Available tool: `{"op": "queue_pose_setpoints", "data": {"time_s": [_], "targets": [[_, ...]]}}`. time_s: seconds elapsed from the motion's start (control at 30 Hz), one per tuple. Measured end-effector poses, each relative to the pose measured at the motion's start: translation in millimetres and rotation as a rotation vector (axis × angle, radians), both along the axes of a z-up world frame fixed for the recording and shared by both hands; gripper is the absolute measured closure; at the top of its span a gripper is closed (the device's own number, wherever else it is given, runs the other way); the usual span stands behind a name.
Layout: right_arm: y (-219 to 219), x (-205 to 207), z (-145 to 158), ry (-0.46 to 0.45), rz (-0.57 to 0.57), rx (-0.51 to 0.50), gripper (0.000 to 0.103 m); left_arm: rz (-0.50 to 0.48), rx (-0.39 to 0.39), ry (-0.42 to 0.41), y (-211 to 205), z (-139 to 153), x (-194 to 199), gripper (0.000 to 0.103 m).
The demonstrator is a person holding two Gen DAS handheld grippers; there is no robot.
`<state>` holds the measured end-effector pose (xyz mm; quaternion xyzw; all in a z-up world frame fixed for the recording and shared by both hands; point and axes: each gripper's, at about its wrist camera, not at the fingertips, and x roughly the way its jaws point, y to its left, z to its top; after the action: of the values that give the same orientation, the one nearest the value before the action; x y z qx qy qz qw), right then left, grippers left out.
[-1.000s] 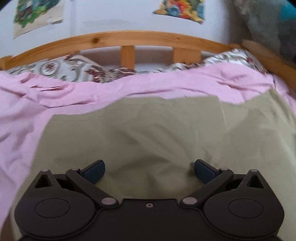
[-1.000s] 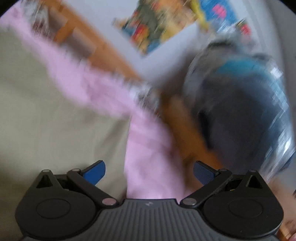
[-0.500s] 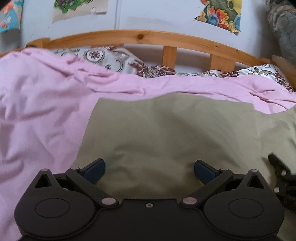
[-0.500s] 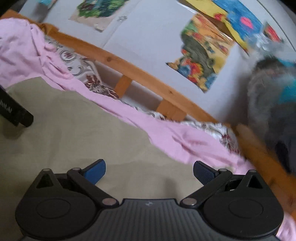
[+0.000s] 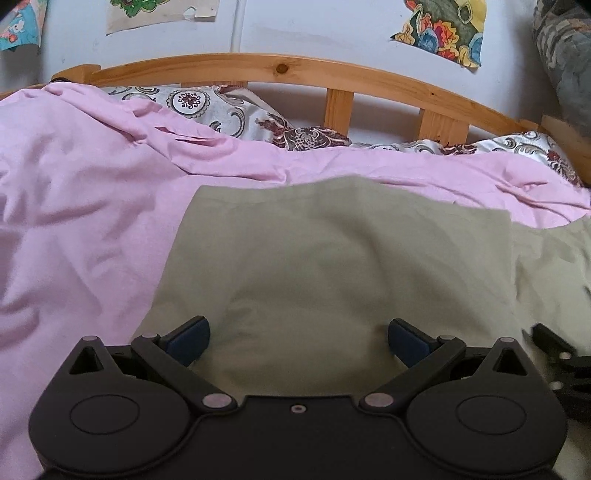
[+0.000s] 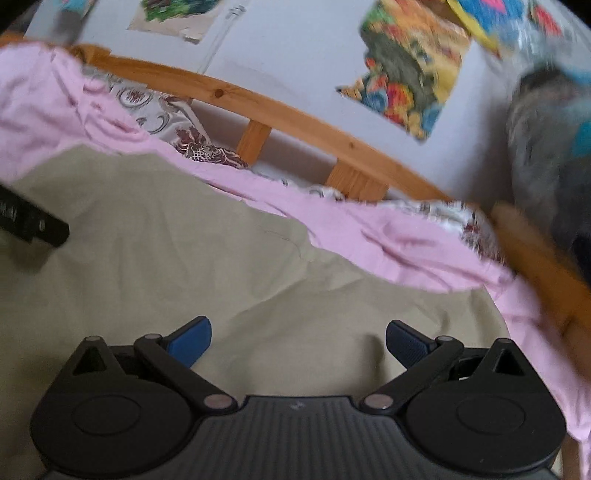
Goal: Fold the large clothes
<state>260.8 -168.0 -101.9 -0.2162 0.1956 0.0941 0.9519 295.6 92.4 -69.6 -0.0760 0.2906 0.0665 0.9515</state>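
Note:
A large olive-green garment (image 5: 332,266) lies spread on the pink bedsheet (image 5: 81,229), with a folded layer whose straight edge runs down its right side. My left gripper (image 5: 298,341) hovers open over the garment's near part, nothing between its blue pads. In the right wrist view the same garment (image 6: 207,266) fills the foreground and my right gripper (image 6: 298,341) is open above it, empty. The black tip of the left gripper (image 6: 33,221) shows at that view's left edge, and part of the right gripper (image 5: 557,354) shows at the left view's right edge.
A wooden headboard (image 5: 280,68) with slats stands behind the bed against a white wall with colourful pictures (image 5: 439,31). Patterned pillows (image 5: 207,107) lie along the headboard. A grey and blue bundle (image 6: 550,122) sits at the far right.
Both views have swung left over the last second; the garment's left edge and more pink sheet now show. The right gripper has come over the garment. Both stay open.

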Motion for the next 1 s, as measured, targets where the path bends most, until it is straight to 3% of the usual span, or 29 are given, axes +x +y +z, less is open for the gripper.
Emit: {"op": "queue_pose_setpoints", "data": {"time_s": [0.1,0.23,0.3,0.47,0.6,0.77,0.87,1.0], "targets": [[-13.1,-32.5,12.7,-0.034,0.016,-0.011,0.000,0.006,-0.017,-0.027,8.2,13.8,-18.6,0.001],[-21.5,-65.1,0.3,-0.036,0.004,-0.003,0.000,0.033,-0.007,-0.074,18.3,30.2,-50.5,0.001],[-25.1,-68.6,-12.6,-0.027,-0.042,0.058,0.000,0.060,-0.003,-0.085,24.4,37.9,-66.2,0.001],[-18.0,-68.6,-19.5,-0.044,-0.049,0.016,0.000,0.154,-0.002,-0.086,36.4,47.0,-109.5,0.001],[-20.1,-68.0,-19.3,-0.041,-0.046,0.025,0.000,0.161,-0.024,-0.083,37.0,48.7,-144.4,0.001],[-19.7,-69.8,-19.6,-0.047,-0.048,0.025,0.000,0.159,-0.116,0.030,29.7,37.7,-161.4,0.001],[-19.4,-70.0,-19.8,-0.047,-0.049,0.023,0.000,0.169,-0.167,0.036,21.9,30.5,-171.0,0.001],[-18.6,-71.0,-20.3,-0.055,-0.051,0.018,0.000,0.093,-0.235,0.063,9.7,22.8,-164.2,0.001]]}}
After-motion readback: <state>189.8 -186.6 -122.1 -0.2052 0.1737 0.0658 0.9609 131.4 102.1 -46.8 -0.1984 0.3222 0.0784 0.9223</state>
